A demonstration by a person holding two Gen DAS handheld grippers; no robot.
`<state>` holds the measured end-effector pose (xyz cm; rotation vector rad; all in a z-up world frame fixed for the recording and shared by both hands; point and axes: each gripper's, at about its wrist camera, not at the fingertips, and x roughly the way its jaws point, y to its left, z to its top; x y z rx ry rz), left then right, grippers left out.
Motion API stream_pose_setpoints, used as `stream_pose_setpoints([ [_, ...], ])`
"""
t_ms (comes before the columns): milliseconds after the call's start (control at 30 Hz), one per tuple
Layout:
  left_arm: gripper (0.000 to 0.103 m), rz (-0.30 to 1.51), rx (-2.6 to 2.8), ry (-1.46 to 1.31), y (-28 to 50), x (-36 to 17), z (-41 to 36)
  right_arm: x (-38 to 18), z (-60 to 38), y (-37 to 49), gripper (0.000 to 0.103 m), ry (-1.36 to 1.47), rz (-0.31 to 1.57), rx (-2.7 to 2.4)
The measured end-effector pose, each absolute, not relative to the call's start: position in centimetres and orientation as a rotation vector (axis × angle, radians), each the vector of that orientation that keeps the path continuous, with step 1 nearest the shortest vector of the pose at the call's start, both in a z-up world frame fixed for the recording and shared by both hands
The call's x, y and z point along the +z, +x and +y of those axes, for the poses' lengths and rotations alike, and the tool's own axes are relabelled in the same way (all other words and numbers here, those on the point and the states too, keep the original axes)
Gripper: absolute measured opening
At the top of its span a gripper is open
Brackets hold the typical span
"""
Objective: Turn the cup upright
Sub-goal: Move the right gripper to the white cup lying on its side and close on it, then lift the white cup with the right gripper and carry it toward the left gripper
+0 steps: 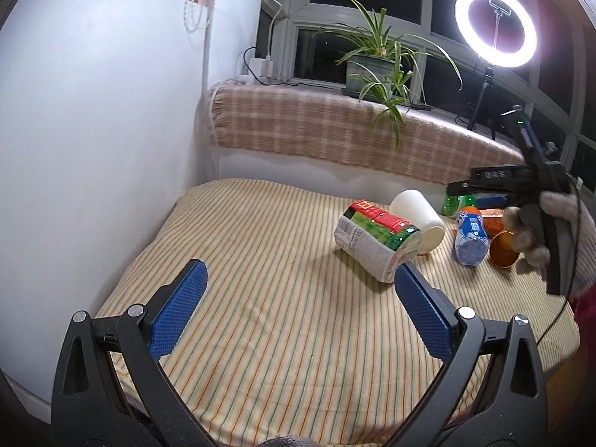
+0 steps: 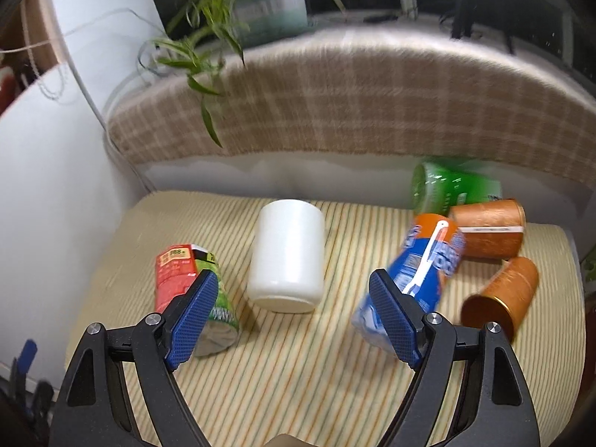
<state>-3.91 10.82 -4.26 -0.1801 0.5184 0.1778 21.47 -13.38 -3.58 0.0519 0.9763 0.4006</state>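
Note:
Several cups lie on their sides on the striped cloth (image 2: 298,372). A plain white cup (image 2: 286,255) lies in the middle, also in the left wrist view (image 1: 419,219). A red and green printed cup (image 2: 193,283) lies left of it and shows in the left wrist view (image 1: 376,240). A blue and orange cup (image 2: 413,272) lies to the right. My right gripper (image 2: 298,313) is open and empty, just in front of the white cup. My left gripper (image 1: 298,298) is open and empty, short of the printed cup.
Two copper-orange cups (image 2: 499,290) (image 2: 488,229) and a green one (image 2: 450,188) lie at the right. A white wall (image 1: 93,130) is on the left. A plaid-covered ledge (image 1: 335,130) with a potted plant (image 1: 376,70) and a ring light (image 1: 495,26) stands behind.

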Motion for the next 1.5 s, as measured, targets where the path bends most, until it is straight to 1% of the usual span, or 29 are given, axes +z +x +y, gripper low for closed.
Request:
stream_pose_setpoints([
  [300, 0.102, 0.505, 0.200, -0.206, -4.9, -4.1, 11.9, -6.8, -10.6, 26.6, 0.083, 0.044, 1.192, 0.376],
  [567, 0.102, 0.501, 0.219, -0.219, -5.3, -4.1, 12.8, -9.4, -9.8, 28.8, 0.083, 0.043, 1.270, 0.337],
  [933, 0.102, 0.500, 0.235, -0.227, -5.4, -4.1, 13.2, -12.3, -8.5, 30.2, 0.083, 0.050, 1.319, 0.324],
  [967, 0.102, 0.501, 0.236, -0.228, -5.4, -4.1, 13.2, -12.5, -8.4, 30.2, 0.082, 0.050, 1.322, 0.327],
  [1000, 0.102, 0.501, 0.236, -0.229, -5.3, -4.1, 13.3, -12.7, -8.3, 30.2, 0.077, 0.050, 1.323, 0.330],
  [1033, 0.102, 0.501, 0.236, -0.230, -5.2, -4.1, 13.3, -12.5, -8.2, 30.0, 0.074, 0.047, 1.328, 0.332],
  [1167, 0.102, 0.501, 0.235, -0.227, -5.2, -4.1, 13.3, -13.2, -7.3, 29.7, 0.073, 0.053, 1.320, 0.337],
  [1500, 0.102, 0.501, 0.224, -0.212, -4.6, -3.9, 12.7, -10.1, -8.1, 28.9, 0.073, 0.072, 1.247, 0.379],
])
